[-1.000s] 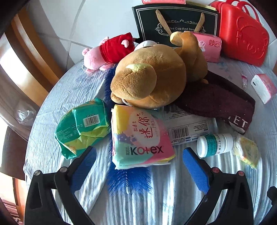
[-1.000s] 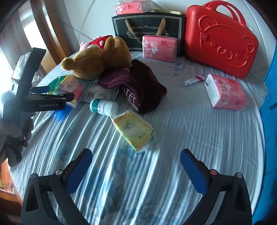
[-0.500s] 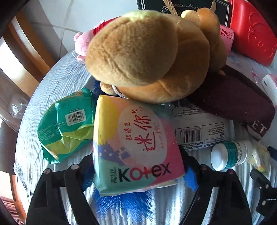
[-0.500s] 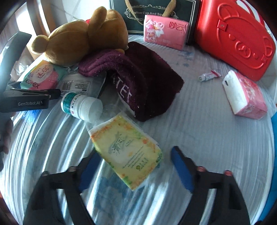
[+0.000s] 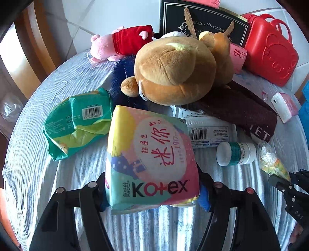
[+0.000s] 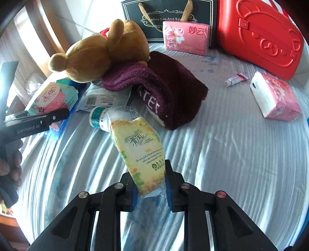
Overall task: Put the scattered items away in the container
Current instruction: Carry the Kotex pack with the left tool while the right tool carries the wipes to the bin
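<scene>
Kotex pack (image 5: 152, 158) between closing left hand-held gripper (image 5: 152, 195) jaws

"Kotex" on pad pack (image 5: 152, 160); "GenRobot.AI" on left gripper (image 6: 36, 123); "Coffee Cup And" on black bag (image 6: 168, 17)

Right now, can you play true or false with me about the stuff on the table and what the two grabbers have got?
1. The left gripper has the colourful Kotex pad pack between its closing jaws. True.
2. The right gripper grips the white pill bottle with the teal label. False: its jaws are closing on the yellow flowery tissue packet; the bottle lies on the table behind it.
3. The brown plush bear rests partly on the dark maroon towel. True.
4. The red plastic case with a handle lies open. False: it stands closed.
5. The crumpled green packet lies beside the Kotex pack. True.
</scene>
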The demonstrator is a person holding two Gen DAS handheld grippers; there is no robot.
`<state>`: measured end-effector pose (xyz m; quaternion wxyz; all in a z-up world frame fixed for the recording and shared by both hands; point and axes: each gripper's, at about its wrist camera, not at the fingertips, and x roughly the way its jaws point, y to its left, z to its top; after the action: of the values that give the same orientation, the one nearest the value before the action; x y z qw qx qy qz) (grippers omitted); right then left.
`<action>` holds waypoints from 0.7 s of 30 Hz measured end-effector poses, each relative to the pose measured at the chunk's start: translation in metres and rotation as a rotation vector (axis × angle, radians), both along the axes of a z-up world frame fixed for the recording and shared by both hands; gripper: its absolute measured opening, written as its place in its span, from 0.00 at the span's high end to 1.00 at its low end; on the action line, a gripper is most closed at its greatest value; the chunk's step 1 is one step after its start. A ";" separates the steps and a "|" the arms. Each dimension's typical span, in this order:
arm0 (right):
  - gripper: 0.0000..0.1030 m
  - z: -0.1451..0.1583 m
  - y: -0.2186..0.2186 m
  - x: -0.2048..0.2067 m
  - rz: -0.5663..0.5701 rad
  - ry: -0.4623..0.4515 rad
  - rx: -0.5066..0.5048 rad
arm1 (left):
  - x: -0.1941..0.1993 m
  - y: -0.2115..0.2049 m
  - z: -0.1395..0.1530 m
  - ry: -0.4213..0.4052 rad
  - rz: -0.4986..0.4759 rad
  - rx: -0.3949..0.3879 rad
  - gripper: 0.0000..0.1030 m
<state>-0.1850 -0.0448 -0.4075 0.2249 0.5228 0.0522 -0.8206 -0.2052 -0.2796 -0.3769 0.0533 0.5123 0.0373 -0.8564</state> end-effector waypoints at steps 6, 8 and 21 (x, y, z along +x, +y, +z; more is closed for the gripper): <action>0.79 0.014 0.003 0.017 0.005 0.000 -0.021 | 0.033 0.011 0.012 0.004 0.014 0.014 0.34; 0.79 0.020 0.005 0.021 0.005 0.002 -0.026 | 0.038 0.007 0.011 0.005 0.019 0.014 0.34; 0.79 0.075 0.013 0.057 0.007 0.009 -0.064 | 0.069 0.018 0.057 0.037 0.036 0.003 0.35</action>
<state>-0.1277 -0.0316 -0.3326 0.2441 0.5113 0.0288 -0.8235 -0.1359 -0.2618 -0.3204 0.0673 0.4957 0.0487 -0.8645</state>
